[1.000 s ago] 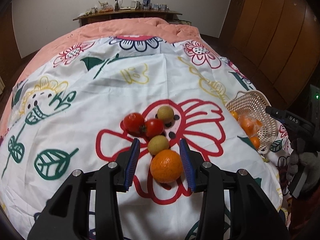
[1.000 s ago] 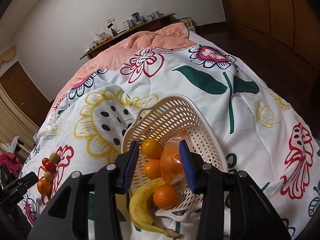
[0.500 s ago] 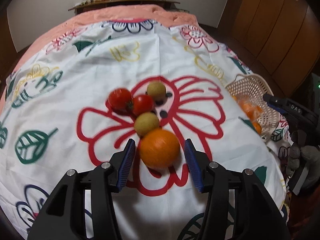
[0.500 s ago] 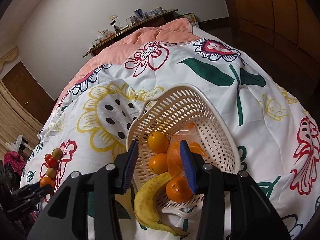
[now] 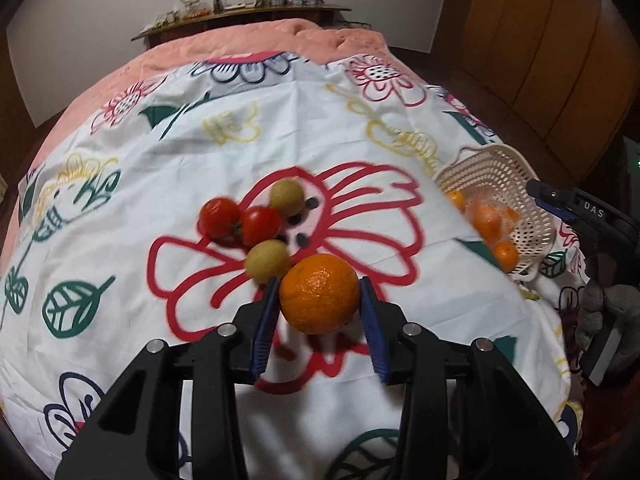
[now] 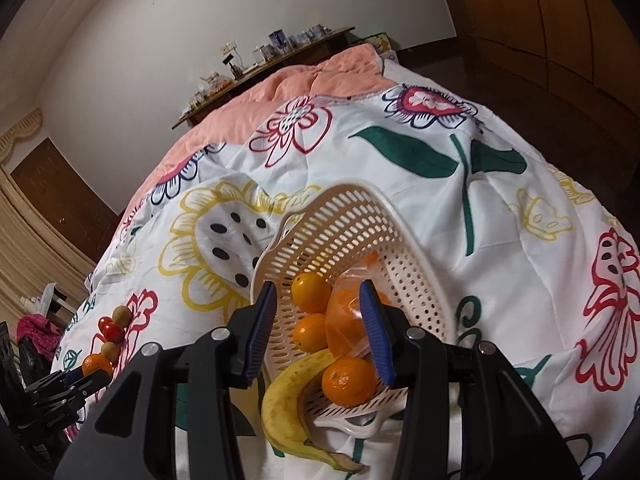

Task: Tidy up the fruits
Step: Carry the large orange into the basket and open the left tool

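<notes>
The orange (image 5: 319, 293) sits between the blue pads of the left tool (image 5: 319, 312). Its jaws have just been closing, and both pads now look pressed to its sides, so I judge it clamped on the fruit. The fruit is round, bright and pebbled, wide enough to fill the gap. Whether it has left the bed cover (image 5: 160, 184) I cannot tell.

At 10 o'clock from it, touching or nearly so, lies a yellow-green fruit (image 5: 267, 261). Farther along the same line are two tomatoes (image 5: 240, 220), and at 11 o'clock a second yellow-green fruit (image 5: 286, 197).

At 2 o'clock, well apart, the white basket (image 6: 360, 216) lies tipped on the bed. It already holds several oranges (image 6: 310, 292), some in a clear bag (image 6: 348, 312), and a banana (image 6: 288, 392) hangs over its rim. So the sorting looks partly done, with five fruits left outside.

The right tool (image 6: 320, 332) hovers at the basket's mouth, its jaws apart with nothing pressed between them.
</notes>
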Demonstrator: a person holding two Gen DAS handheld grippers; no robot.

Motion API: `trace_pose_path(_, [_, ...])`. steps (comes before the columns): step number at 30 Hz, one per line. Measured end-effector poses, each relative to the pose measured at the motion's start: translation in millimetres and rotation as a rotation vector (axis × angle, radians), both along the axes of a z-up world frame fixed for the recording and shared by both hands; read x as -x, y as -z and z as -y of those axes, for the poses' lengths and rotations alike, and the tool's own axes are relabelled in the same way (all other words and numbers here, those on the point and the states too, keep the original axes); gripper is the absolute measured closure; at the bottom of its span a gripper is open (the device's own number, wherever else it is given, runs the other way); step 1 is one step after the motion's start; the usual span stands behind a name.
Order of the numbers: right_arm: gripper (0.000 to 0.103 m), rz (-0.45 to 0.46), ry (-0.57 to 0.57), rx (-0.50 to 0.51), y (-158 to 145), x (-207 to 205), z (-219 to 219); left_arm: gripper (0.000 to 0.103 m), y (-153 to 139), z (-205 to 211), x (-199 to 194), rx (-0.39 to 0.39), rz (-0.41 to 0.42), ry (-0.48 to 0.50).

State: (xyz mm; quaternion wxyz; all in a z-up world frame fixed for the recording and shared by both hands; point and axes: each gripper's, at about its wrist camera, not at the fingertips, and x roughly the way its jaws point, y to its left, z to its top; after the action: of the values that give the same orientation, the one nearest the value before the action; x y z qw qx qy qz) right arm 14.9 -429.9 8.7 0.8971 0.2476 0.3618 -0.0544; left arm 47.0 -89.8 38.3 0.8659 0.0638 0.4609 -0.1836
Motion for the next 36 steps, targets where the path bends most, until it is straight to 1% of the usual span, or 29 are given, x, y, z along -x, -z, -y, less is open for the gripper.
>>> trace_pose_path(5, [0.059, 0.045, 0.023, -0.008, -8, 11, 13, 0.062, -13, 31, 2, -0.009, 0.029, 0.065])
trace_pose_path(8, [0.059, 0.062, 0.037, 0.008, -10, 16, 17, 0.062, -17, 56, 2, -0.014, 0.037, 0.117])
trace_pose_path(16, [0.059, 0.083, 0.054, 0.002, -8, 21, 30, 0.062, -14, 122, -5, -0.03, 0.029, 0.254])
trace_pose_path(24, [0.059, 0.08, 0.059, 0.002, -4, 22, 36, 0.062, -4, 169, -24, -0.033, 0.01, 0.324])
trace_pose_path(28, [0.059, 0.079, 0.064, 0.007, -3, 22, 38, 0.062, -2, 188, -33, -0.013, 0.008, 0.34])
trace_pose_path(29, [0.059, 0.077, 0.065, 0.008, -3, 23, 38, 0.059, -1, 192, -35, -0.006, 0.011, 0.341])
trace_pose_path(30, [0.059, 0.076, 0.067, 0.007, -2, 22, 39, 0.047, 0, 194, -36, 0.006, 0.015, 0.346])
trace_pose_path(32, [0.058, 0.074, 0.07, 0.006, -2, 22, 40, 0.037, -2, 194, -36, 0.021, 0.024, 0.35])
trace_pose_path(34, [0.055, 0.072, 0.074, 0.008, -1, 23, 40, 0.032, -6, 189, -36, 0.045, 0.041, 0.345])
trace_pose_path(35, [0.054, 0.073, 0.078, 0.007, -1, 23, 40, 0.027, -7, 186, -37, 0.045, 0.05, 0.334])
trace_pose_path(36, [0.054, 0.072, 0.079, 0.006, -1, 23, 40, 0.025, -9, 184, -37, 0.043, 0.055, 0.326])
